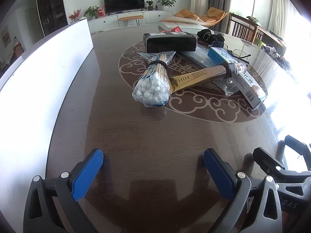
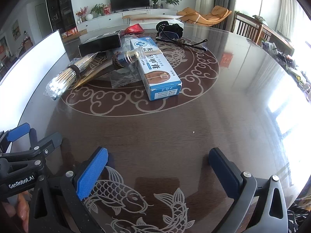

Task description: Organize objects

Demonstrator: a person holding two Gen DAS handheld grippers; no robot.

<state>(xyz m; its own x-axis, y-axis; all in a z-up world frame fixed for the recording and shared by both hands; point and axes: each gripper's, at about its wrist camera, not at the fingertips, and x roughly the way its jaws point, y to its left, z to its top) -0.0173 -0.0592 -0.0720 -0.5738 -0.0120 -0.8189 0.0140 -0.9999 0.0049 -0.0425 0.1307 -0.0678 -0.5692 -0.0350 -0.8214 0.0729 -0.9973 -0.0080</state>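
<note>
- Both claws hang low over the near edge of the counter point(image 2: 194, 116), side by side; the left claw point(image 1: 153, 167) and the right claw point(image 2: 158, 165) are each spread wide with nothing between the pads.
- The clutter sits well ahead, around twelve o'clock: a bag of cotton swabs point(image 1: 153, 85), a gold tube point(image 1: 196, 77), a blue-and-white box point(image 2: 157, 66) and a black box point(image 1: 170, 41), heaped together and overlapping.
- Eyeglasses point(image 2: 182, 41) and a dark pouch point(image 2: 169, 28) lie farther back.
- A white tray wall point(image 1: 48, 62) stands at nine o'clock.
- I'd say nothing is picked yet; this looks like the opening reach.
- Next, one claw likely needs to go forward to the nearest item, the swab bag, and close across its banded middle.
</note>
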